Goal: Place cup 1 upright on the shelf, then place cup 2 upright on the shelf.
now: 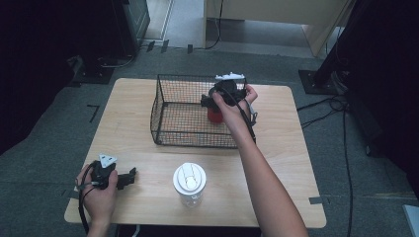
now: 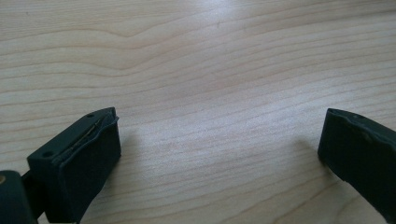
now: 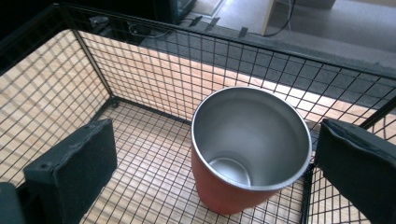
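A red cup (image 3: 233, 191) with a bare steel inside stands upright in the right part of a black wire basket (image 1: 170, 111); from above the cup (image 1: 214, 116) shows just below my hand. My right gripper (image 3: 215, 135) hangs over it, open, one jaw on each side of the rim and neither touching it. In the high view the right gripper (image 1: 217, 101) sits above the basket's right end. My left gripper (image 1: 129, 177) rests low at the table's front left, pointing right. It is open, with bare wood between the jaws of the left gripper (image 2: 219, 126).
A clear container with a white lid (image 1: 189, 178) stands near the front edge of the wooden table (image 1: 133, 103), right of the left gripper. The basket's wire walls (image 3: 154, 70) rise close behind and beside the cup. Cables and dark stands lie on the floor around the table.
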The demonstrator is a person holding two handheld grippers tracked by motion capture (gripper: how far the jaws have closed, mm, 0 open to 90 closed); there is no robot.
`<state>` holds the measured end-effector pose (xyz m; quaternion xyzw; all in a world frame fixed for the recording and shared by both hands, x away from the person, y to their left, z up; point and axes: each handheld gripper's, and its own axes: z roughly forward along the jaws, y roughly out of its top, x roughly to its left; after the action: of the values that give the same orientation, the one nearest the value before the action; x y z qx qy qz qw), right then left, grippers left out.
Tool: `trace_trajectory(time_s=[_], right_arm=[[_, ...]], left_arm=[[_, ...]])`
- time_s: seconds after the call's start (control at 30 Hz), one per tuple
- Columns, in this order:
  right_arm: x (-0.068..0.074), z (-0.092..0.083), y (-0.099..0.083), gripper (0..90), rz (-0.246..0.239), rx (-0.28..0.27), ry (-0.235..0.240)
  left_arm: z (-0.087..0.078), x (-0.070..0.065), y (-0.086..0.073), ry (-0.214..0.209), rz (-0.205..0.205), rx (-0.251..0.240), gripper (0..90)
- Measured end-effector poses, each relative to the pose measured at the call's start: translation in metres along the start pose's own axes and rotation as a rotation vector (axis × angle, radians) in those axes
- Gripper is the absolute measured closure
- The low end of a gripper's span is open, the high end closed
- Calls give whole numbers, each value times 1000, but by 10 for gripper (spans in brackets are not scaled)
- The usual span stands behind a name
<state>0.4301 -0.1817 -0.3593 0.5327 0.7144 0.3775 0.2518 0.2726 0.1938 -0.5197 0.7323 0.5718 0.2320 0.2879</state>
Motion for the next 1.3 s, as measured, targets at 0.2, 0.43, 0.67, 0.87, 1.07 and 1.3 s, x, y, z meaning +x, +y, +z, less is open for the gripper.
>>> trace_trajectory(time_s=[0.2,0.43,0.67,0.87,1.07,1.3], right_arm=[[1,-17,-9,0,-14,-12,15],[-2,-39,-24,0,-33,-30,25],[-10,-60,-45,0,-44,-55,44],[-12,-80,-63,0,-49,-71,69],[-12,-99,-79,0,-43,-95,92],[-9,-114,-96,0,-60,-105,109]], left_arm=[[0,0,0,0,0,0,0],[0,0,0,1,1,0,0],[0,0,0,1,1,-1,0],[0,0,0,1,0,0,0],[0,0,0,1,1,1,0],[0,0,0,1,1,1,0]])
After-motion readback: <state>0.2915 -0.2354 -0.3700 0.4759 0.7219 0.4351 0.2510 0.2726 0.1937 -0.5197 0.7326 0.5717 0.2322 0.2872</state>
